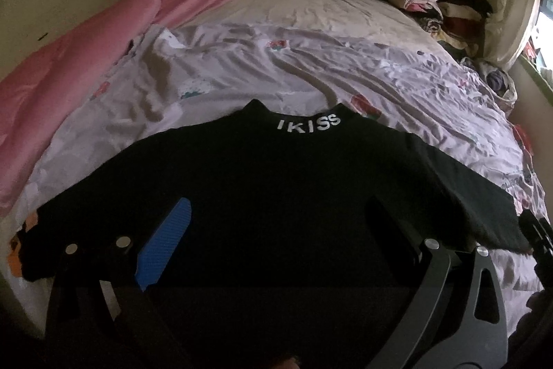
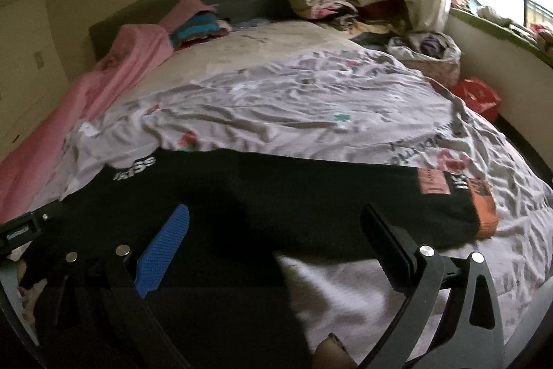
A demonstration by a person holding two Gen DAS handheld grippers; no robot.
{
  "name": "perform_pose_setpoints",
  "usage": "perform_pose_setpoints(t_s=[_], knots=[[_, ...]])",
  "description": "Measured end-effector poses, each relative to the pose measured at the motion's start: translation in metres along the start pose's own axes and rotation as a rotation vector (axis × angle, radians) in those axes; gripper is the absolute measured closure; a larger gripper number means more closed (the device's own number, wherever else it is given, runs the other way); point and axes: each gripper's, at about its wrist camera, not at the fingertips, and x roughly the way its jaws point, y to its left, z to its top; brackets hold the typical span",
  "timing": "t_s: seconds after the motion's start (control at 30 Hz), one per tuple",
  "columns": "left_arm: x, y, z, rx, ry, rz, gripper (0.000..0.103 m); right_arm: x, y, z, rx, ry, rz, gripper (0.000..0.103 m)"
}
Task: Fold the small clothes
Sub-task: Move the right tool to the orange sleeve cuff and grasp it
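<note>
Your black top (image 1: 262, 182) lies spread flat on the bed (image 1: 311, 23), collar away from you, with the white lettering "IKISS" (image 1: 308, 124) on the neckband. It rests on a wrinkled pale sheet (image 1: 242, 64) printed with small coloured patches. Your left hand-held gripper (image 1: 276, 223) hovers low over the body of the top with its jaws spread wide and nothing between them; the blue pad (image 1: 166, 244) shows on its left finger. Your right hand-held gripper (image 2: 276, 230) is likewise wide open and empty, placed over the top's near edge, where black cloth meets bare sheet. From the right wrist you see one sleeve running out to the right, ending in an orange cuff (image 2: 485, 213) with an orange patch beside it. A pink blanket (image 1: 86, 51) is bunched along the left side of the bed, and piles of clothes (image 1: 435, 2) sit by the headboard; in this dim light it's hard to tell whether either gripper touches the fabric
</note>
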Motion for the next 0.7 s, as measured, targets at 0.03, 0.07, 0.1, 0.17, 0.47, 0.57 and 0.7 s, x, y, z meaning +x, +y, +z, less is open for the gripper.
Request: perform_pose_setpoints(t_s=[0.03, 0.07, 0.1, 0.17, 0.47, 0.57, 0.7], knots=[[0.003, -0.001, 0.001, 0.000, 0.005, -0.005, 0.008, 0.001, -0.006, 0.001, 0.011, 0.001, -0.014, 0.004], [0.006, -0.003, 0.003, 0.001, 0.010, -0.009, 0.008, 0.003, -0.014, 0.002, 0.029, -0.001, -0.027, 0.004], [0.009, -0.005, 0.004, 0.003, 0.014, -0.013, 0.008, 0.004, -0.018, 0.003, 0.039, 0.000, -0.035, 0.004], [0.015, -0.009, 0.006, 0.006, 0.017, -0.016, 0.008, 0.008, -0.033, 0.003, 0.068, 0.004, -0.063, 0.004], [0.047, -0.026, 0.004, 0.031, 0.030, -0.048, 0.008, 0.025, -0.095, -0.004, 0.186, 0.050, -0.182, 0.004], [0.056, -0.031, -0.001, 0.057, 0.039, -0.039, 0.008, 0.030, -0.115, -0.010, 0.235, 0.070, -0.209, 0.004], [0.072, -0.029, -0.009, 0.068, 0.064, -0.026, 0.008, 0.037, -0.140, -0.021, 0.303, 0.103, -0.241, 0.004]])
